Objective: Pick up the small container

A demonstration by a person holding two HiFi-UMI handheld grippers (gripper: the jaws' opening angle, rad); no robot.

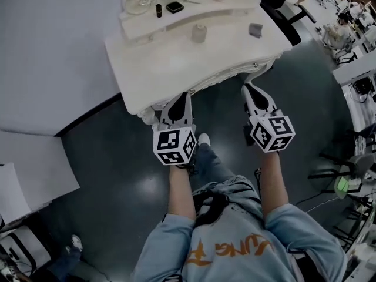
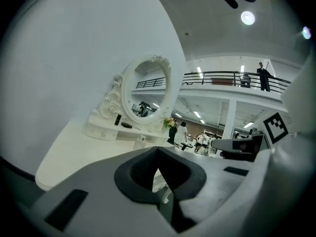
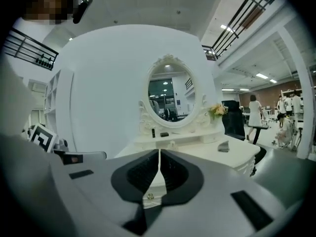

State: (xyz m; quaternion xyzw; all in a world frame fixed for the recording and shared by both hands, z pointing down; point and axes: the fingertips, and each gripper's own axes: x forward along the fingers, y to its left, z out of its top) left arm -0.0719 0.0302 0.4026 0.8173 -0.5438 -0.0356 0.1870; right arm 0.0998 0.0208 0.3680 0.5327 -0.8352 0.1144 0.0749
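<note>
Stood at the approach step, left tool (image 2: 158, 158) and right tool (image 3: 159, 158) both closed on nothing at the bench's (image 1: 176, 63) near edge, small container (image 1: 199, 33) well apart mid-bench; next called for opening one tool and reaching forward.

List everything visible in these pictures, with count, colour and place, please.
dressing table: one, white, ahead of the person
oval mirror: one, white frame, table's back
small container: one, translucent, tabletop middle
small block: one, grey, tabletop right
small bottle: one, black, rear shelf
flat object: one, black, beside the small bottle
flowers: one bunch, yellowish, right of mirror
office chair: one, black, beyond table's right end
left gripper: one, white, shut and empty, near table's front edge
right gripper: one, white, shut and empty, near table's front edge
</note>
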